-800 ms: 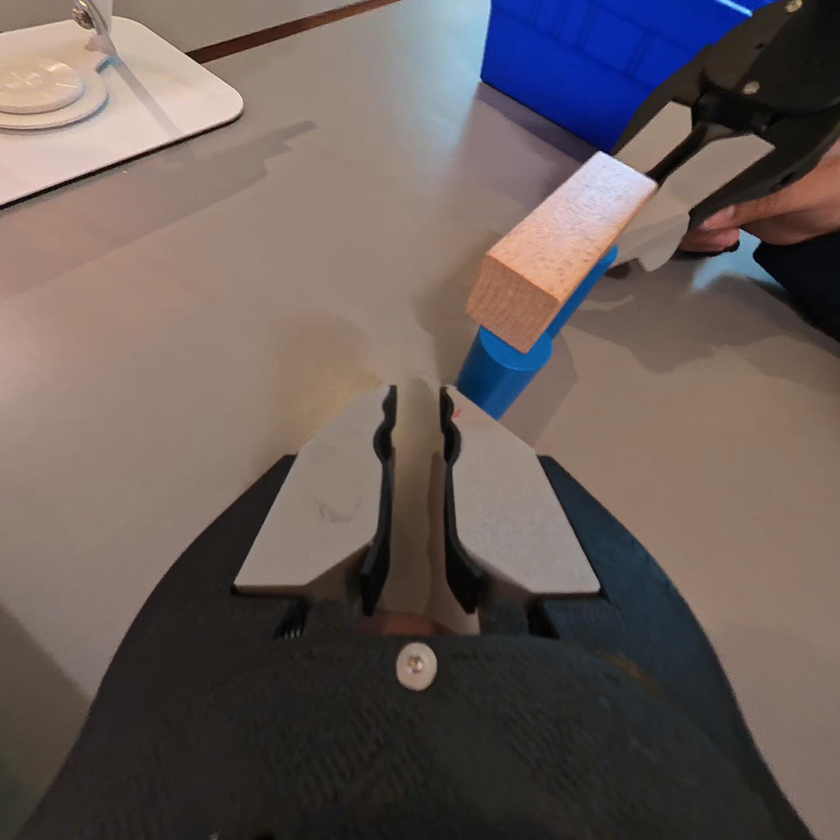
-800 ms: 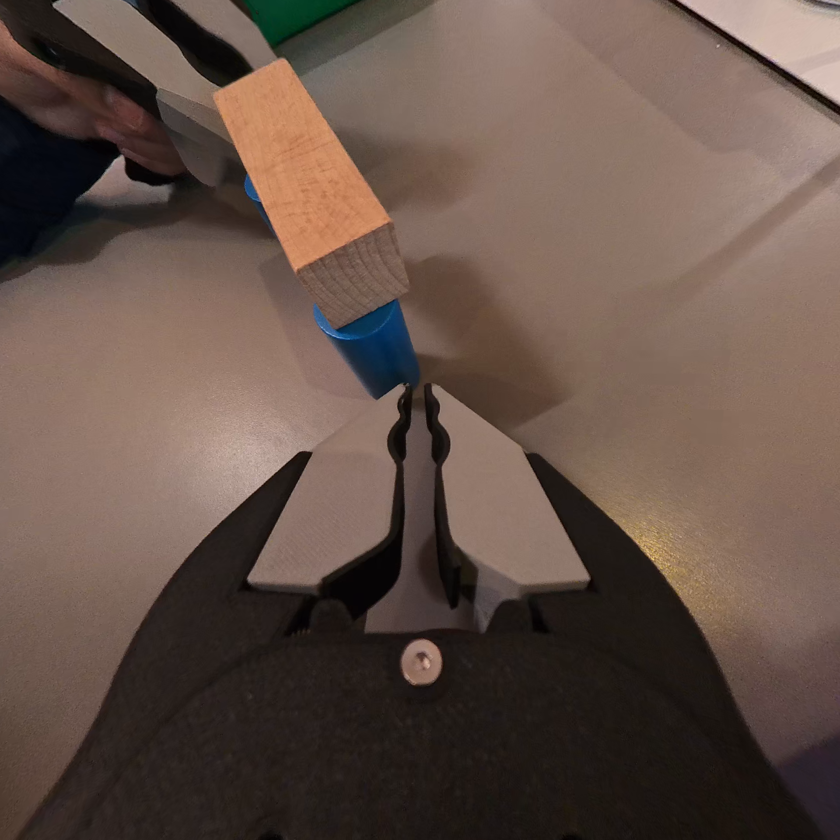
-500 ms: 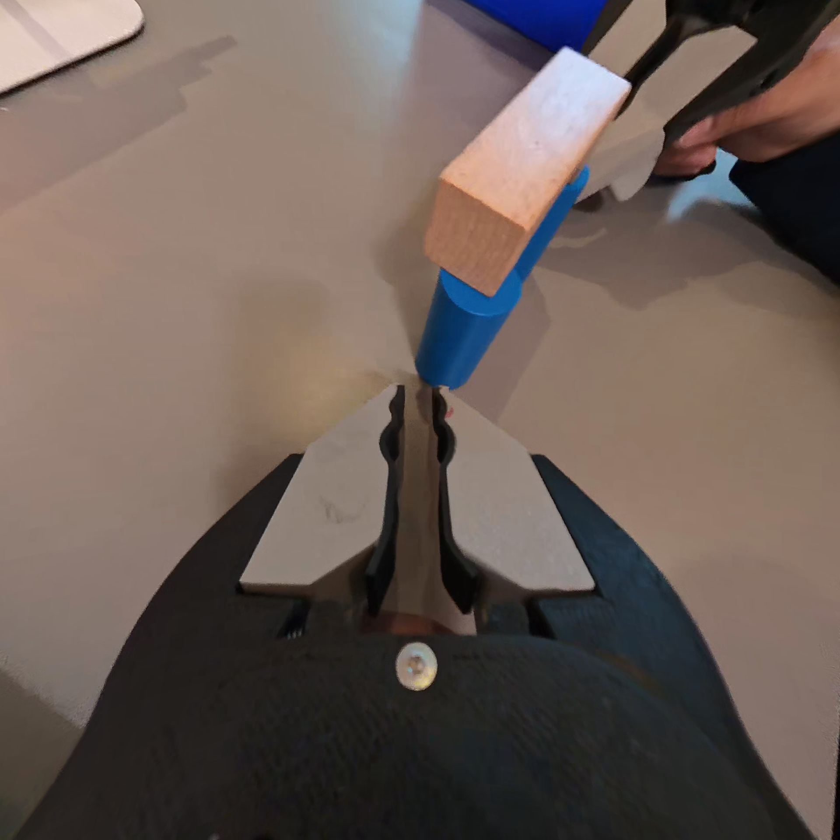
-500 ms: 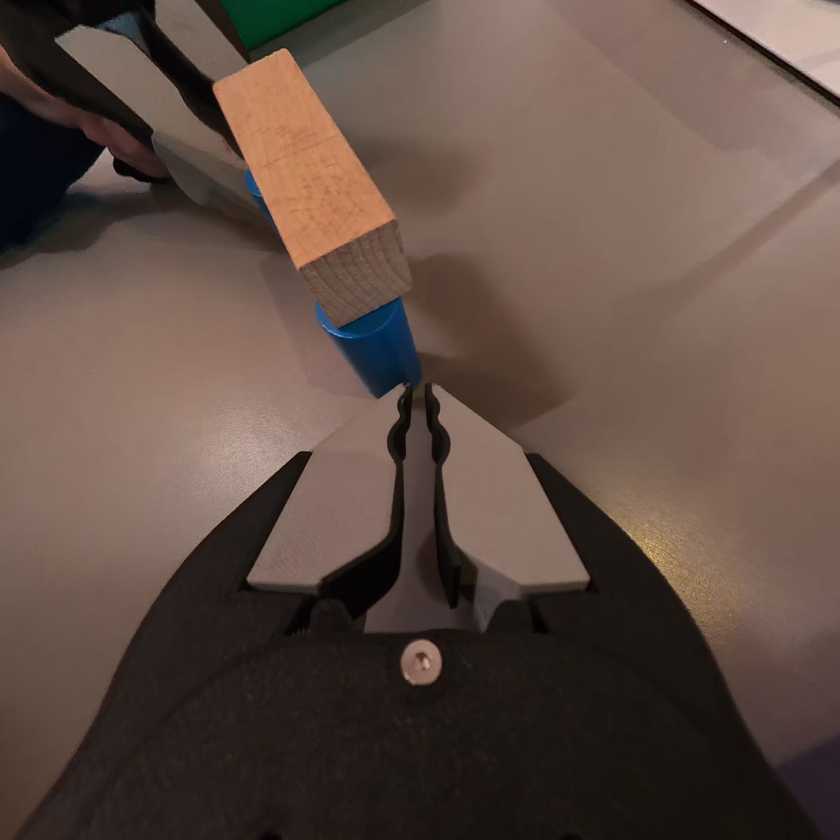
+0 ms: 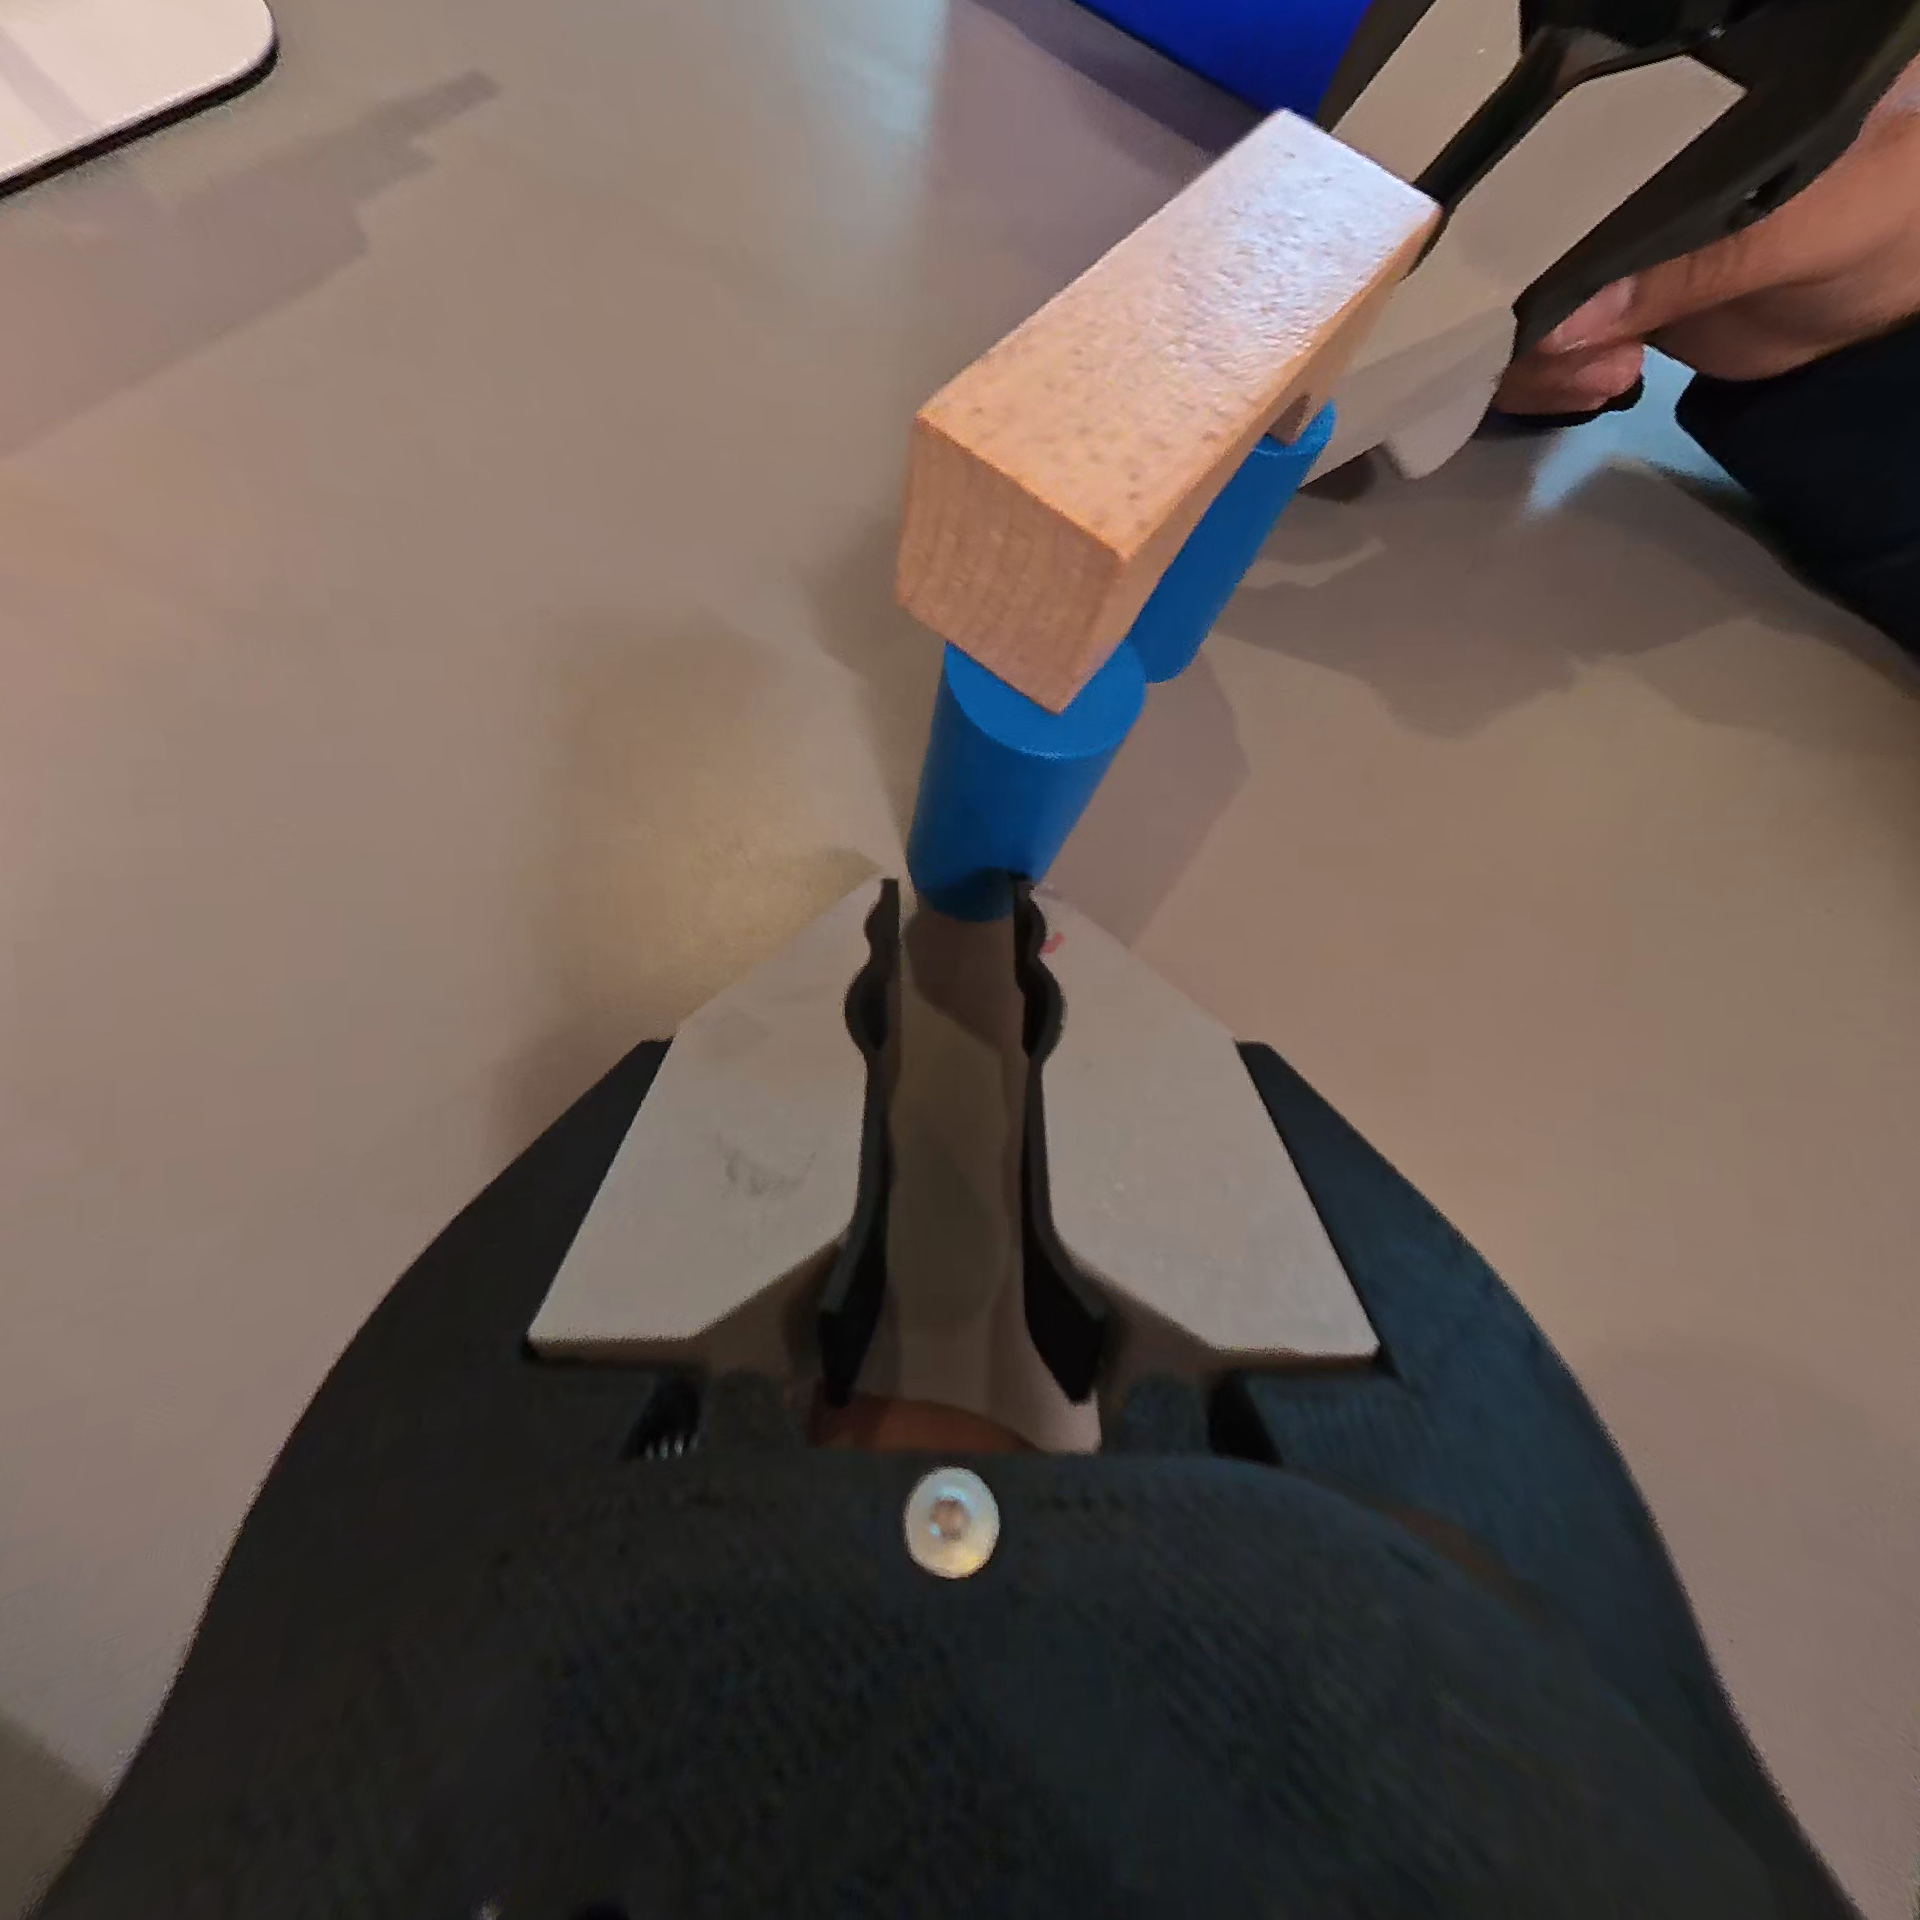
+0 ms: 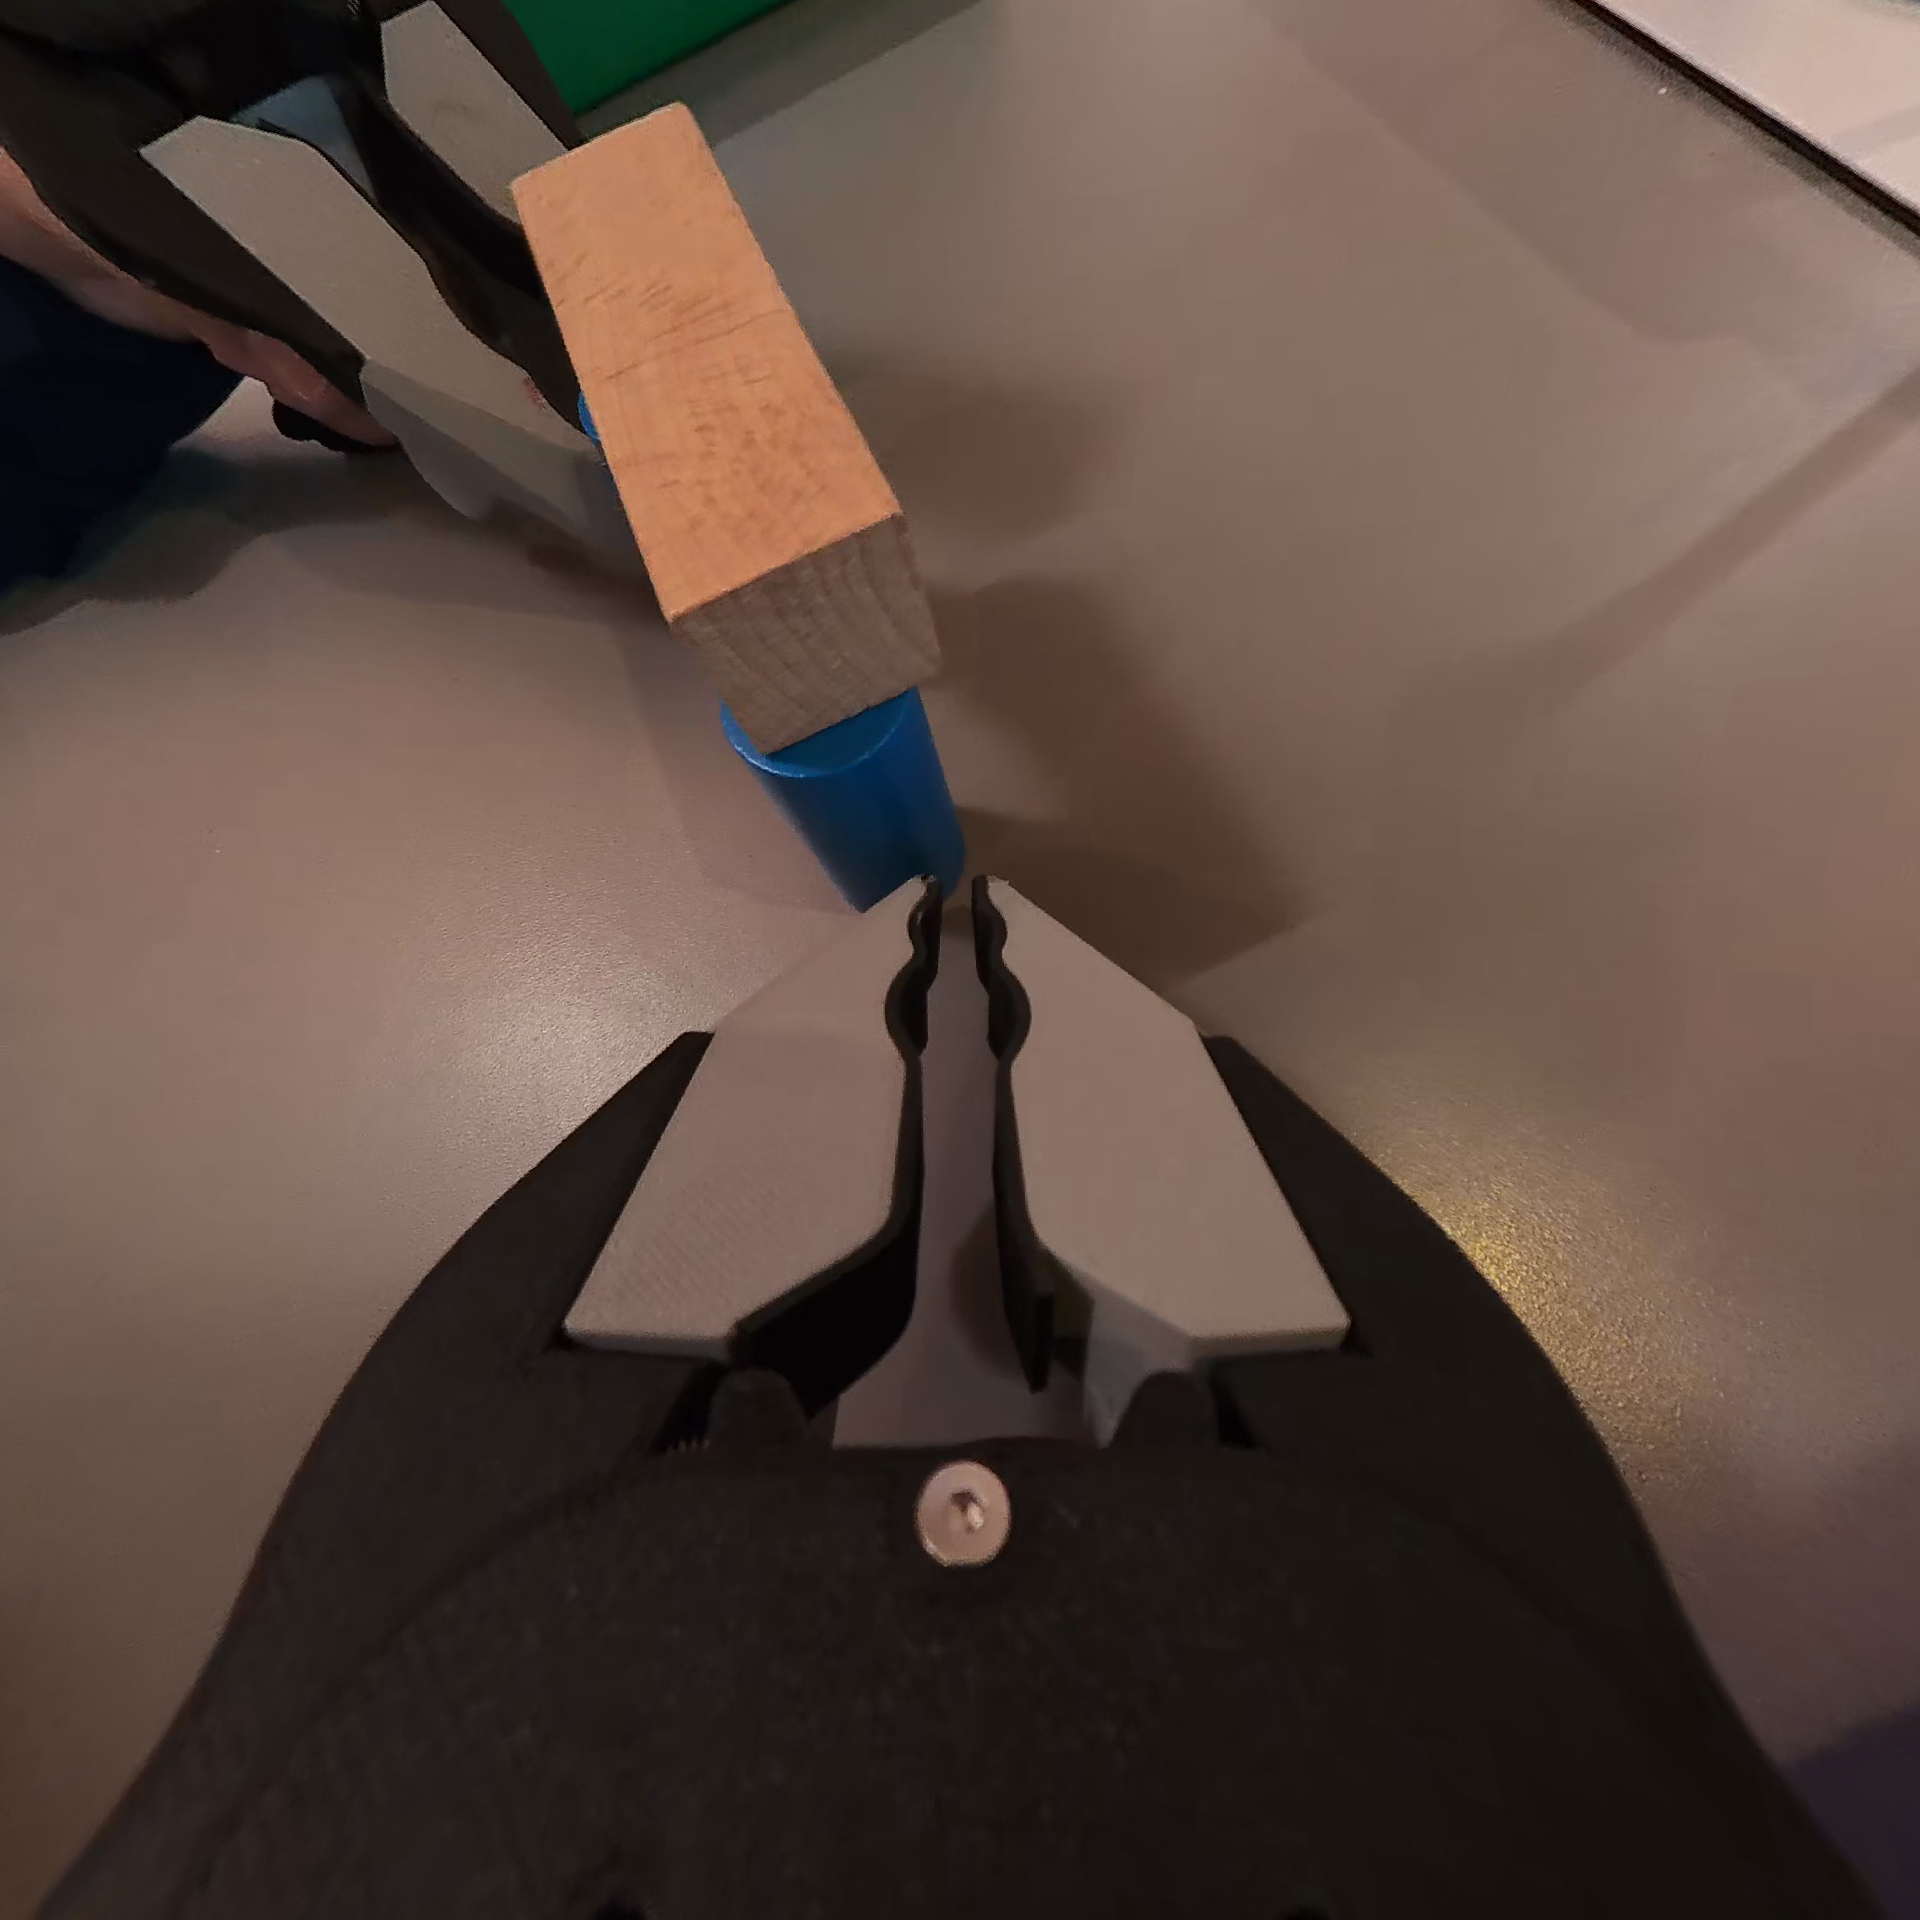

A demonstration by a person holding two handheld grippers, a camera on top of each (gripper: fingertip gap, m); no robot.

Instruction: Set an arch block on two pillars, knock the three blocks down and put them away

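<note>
- spanning two blue pillars (image 5: 1003,790), wooden arch block (image 5: 1153,416); left gripper (image 5: 951,899) jaws parted, nothing gripped, tips at near pillar's base.
- right gripper (image 6: 956,891) jaws nearly closed, nothing between; tips beside blue pillar (image 6: 862,800) under arch block (image 6: 717,436).

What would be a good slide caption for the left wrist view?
Left tool, empty, at the near blue pillar under the wooden arch block.

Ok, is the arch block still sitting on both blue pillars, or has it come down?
Still up: the wooden arch block bridges the near blue pillar and the far blue pillar, both standing on the grey table.
</note>
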